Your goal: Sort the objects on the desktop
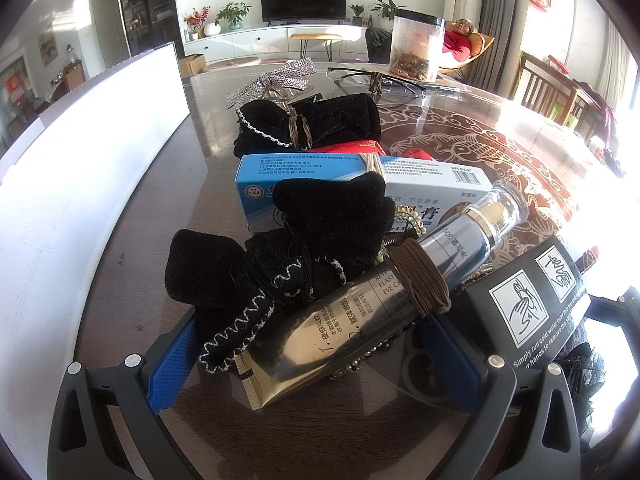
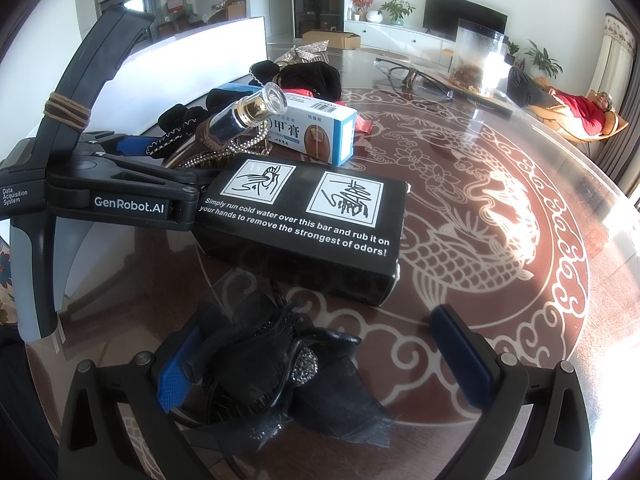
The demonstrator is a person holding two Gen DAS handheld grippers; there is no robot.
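The black soap-bar box (image 2: 304,224) lies flat on the glass-topped bench (image 2: 500,288), printed side up, and serves as the landmark here.

Just behind the black soap-bar box, away from the cameras, lies a heap of small things. A gold eye-cream tube (image 1: 360,320) with a clear cap lies tilted against the box's left edge, a brown hair tie (image 1: 420,284) wound round its neck. Left of the tube sits a black velvet bow (image 1: 280,264) with white zigzag trim. Behind these is a blue-and-white ointment carton (image 2: 316,132), touching the heap, and further back a second black velvet bow (image 1: 312,124) and a rhinestone bow clip (image 1: 276,78). Well beyond the box, toward the far rim of the bench, stand a clear jar (image 2: 478,60) and a pair of glasses (image 2: 412,76).

The left hand-held gripper (image 1: 316,356) is spread wide, its blue pads either side of the tube and the front velvet bow without pressing on them; its right finger lies just beside the box's left end.

On the near side of the box, the right hand-held gripper (image 2: 324,360) is also wide apart. A black mesh hair bow (image 2: 280,372) with a beaded centre lies on the bench between its fingers, close to the left pad (image 2: 176,368) and apart from the right one.

A white board (image 1: 80,184) stands along the bench edge, left of the heap.
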